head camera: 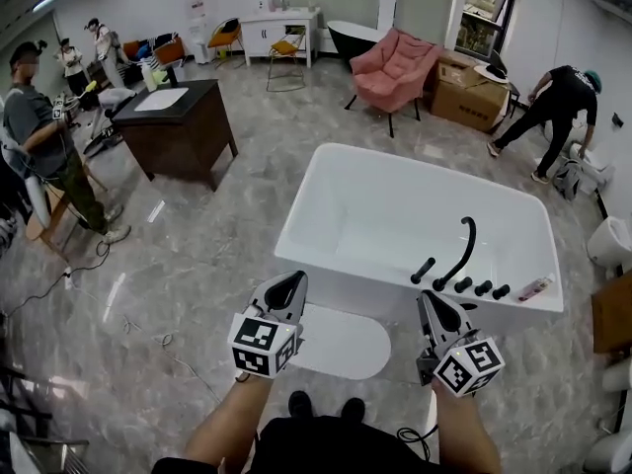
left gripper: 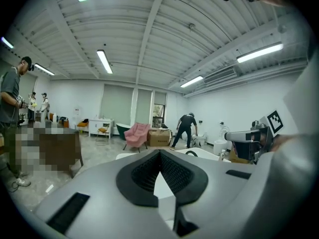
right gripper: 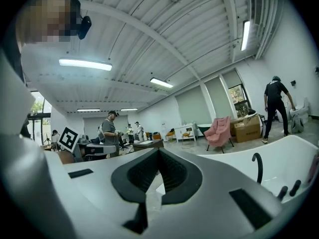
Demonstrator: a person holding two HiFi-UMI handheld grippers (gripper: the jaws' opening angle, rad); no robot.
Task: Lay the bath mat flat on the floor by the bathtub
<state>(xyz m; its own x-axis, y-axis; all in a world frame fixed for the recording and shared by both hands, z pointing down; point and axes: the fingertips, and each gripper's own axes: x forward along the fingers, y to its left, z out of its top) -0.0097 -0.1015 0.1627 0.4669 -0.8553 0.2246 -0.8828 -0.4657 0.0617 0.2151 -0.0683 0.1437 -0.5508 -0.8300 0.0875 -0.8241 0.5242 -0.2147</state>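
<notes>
Both claws are shut with nothing between their jaws. The left claw (head camera: 287, 286) and the right claw (head camera: 432, 304) are held side by side, raised above the floor. A white bath mat (head camera: 346, 346) lies flat on the grey marbled floor (head camera: 197, 265) below and between them, touched by neither, its far edge just beside the near wall of the white bathtub (head camera: 341, 286). A black faucet (head camera: 460, 250) arches over the tub's right rim.

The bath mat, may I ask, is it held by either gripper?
No, the bath mat lies on the floor beside the bathtub; the left gripper and right gripper are shut, empty.
</notes>
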